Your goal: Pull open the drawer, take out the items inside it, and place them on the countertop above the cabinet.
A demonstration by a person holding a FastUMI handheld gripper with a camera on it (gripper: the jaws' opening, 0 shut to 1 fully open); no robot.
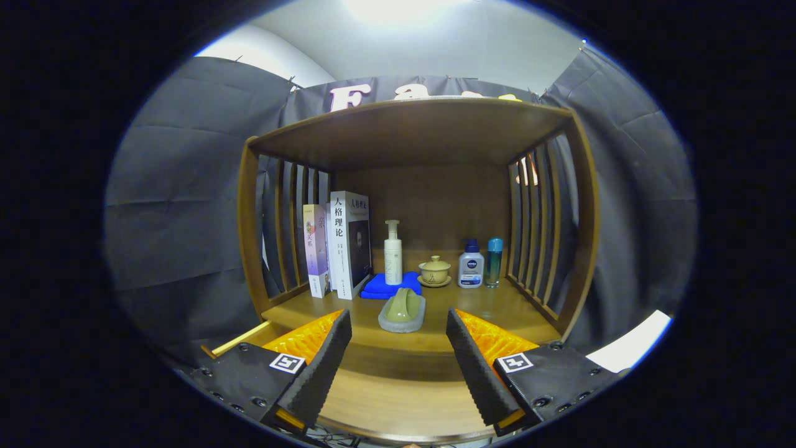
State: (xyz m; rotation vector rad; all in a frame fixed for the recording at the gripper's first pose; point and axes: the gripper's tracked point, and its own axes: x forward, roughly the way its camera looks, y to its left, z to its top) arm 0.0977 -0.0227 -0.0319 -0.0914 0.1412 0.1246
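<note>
Gripper [398, 348]: fingers apart, holding nothing | dish [402, 313] sits on countertop [497, 305] just ahead | drawer [398, 404] below: you should lower straight, checking it's empty.

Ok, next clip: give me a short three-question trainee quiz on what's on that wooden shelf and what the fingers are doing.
1. True or false: the fingers are shut on the green dish.
2. What does the white pump bottle stand on: A) a book, B) the blue cloth, C) a saucer?
3. Fill in: the lidded cup sits between the pump bottle and the ____ bottle with a blue cap.

Key
1. False: the gripper is open, fingers apart, and the dish lies just ahead of them.
2. B.
3. White.
</note>
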